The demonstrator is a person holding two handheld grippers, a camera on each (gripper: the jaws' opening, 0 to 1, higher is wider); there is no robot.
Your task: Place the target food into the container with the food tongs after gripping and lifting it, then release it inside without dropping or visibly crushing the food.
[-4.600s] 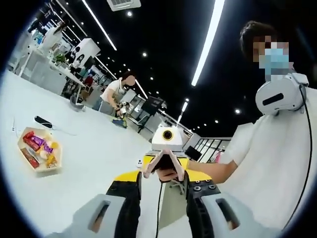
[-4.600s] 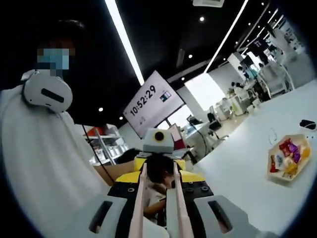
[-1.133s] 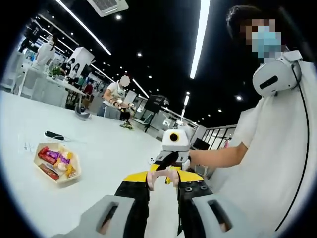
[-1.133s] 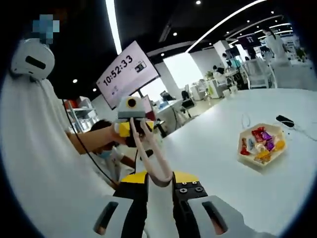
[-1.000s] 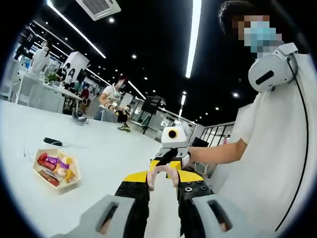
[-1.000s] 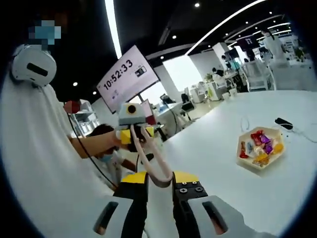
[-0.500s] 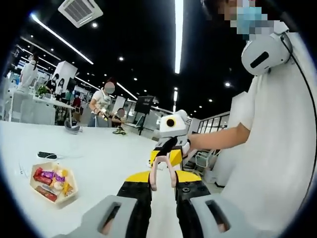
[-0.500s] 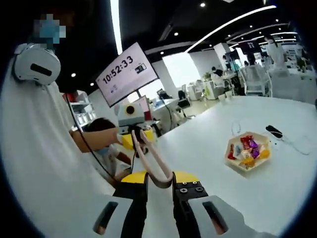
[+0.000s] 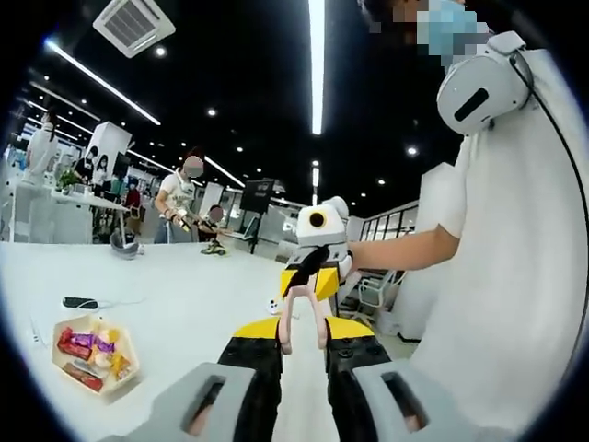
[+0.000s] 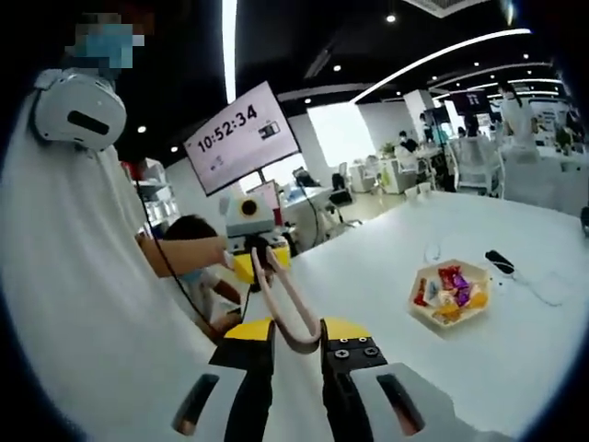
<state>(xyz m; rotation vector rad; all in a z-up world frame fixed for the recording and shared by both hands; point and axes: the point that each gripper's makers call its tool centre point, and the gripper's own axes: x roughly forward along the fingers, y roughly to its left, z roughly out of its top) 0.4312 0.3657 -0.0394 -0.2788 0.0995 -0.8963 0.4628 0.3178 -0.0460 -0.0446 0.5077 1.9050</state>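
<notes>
Holding pink tongs (image 10: 287, 308) by the bend, right gripper (image 10: 296, 333) clamped narrow; left gripper (image 9: 302, 339) closed on their tips. Tray (image 9: 126, 361) of wrapped snacks (image 9: 85, 345) sits on white table (image 9: 193, 313), well apart, left of left gripper

white short-sleeved shirt (image 9: 515, 276) | white headset (image 9: 479, 85) | black cable (image 9: 569, 157) | blue mask (image 9: 451, 23)

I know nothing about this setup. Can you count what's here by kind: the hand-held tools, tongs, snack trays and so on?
Hand-held tools: 2 (left tool, right tool)
Food tongs: 1
Snack tray: 1
Clock screen: 1
Black device on the table: 1
Total: 6
</notes>
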